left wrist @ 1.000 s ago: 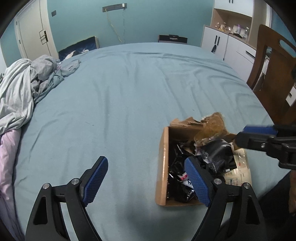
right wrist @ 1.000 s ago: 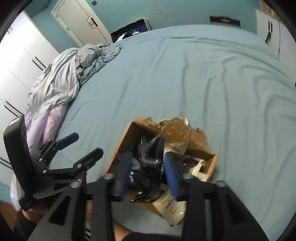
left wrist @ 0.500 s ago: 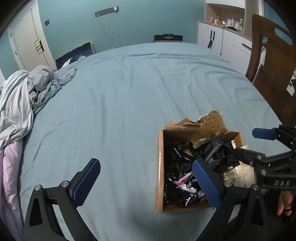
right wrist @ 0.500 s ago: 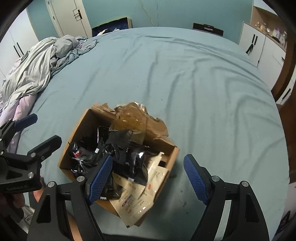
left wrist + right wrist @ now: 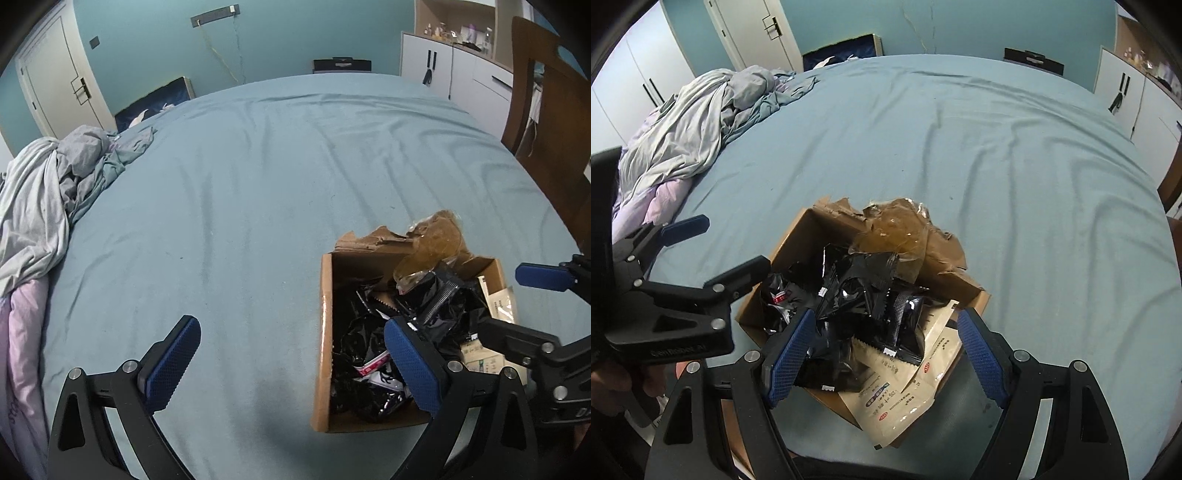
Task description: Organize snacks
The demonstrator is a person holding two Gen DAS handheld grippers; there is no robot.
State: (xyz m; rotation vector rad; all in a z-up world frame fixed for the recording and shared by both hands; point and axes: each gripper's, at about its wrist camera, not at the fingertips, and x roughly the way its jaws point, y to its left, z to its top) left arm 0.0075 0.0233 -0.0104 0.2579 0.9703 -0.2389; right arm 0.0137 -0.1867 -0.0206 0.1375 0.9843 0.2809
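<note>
box (image 5: 798, 236): on the bed (image 5: 280, 177) near its edge, within reach, flaps torn back
snacks (image 5: 871, 295): heaped in the box, tan packets (image 5: 905, 387) spilling over the rim
right gripper (image 5: 886, 358): fingers just opened, spread over the heap, pinching nothing
left gripper (image 5: 291, 363): fingers just opened, straddling the box's wall, empty

box (image 5: 325, 332) on bed (image 5: 258, 184) | snack packets (image 5: 871, 295) in box (some overhang its edge) | bedding (image 5: 40, 206) far left
</note>
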